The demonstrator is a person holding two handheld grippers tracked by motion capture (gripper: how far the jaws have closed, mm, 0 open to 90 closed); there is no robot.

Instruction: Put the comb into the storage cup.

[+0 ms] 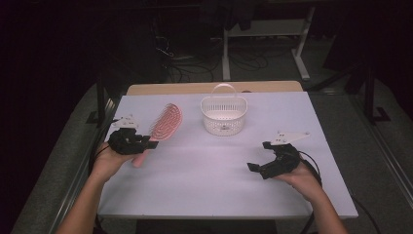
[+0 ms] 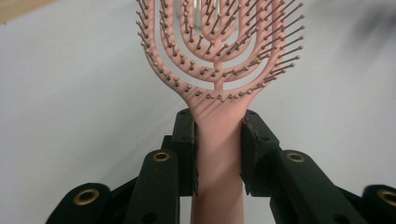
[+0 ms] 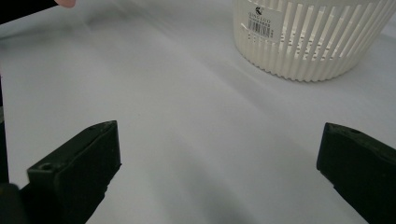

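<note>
A pink vented hairbrush (image 1: 163, 124) with brown-tipped bristles sits at the left of the white table. My left gripper (image 1: 146, 141) is shut on its handle just below the head; in the left gripper view both black pads press the pink handle (image 2: 218, 154) from either side, and the bristled head (image 2: 217, 46) points away. My right gripper (image 1: 257, 157) rests low at the table's right, jaws spread wide with nothing between them. In the right gripper view its two fingertips (image 3: 84, 158) frame bare tabletop.
A white slatted basket (image 1: 224, 114) with a hoop handle stands at the back centre; its ribbed wall (image 3: 308, 42) with a barcode label fills the upper right of the right gripper view. The table's edges drop to dark floor all round.
</note>
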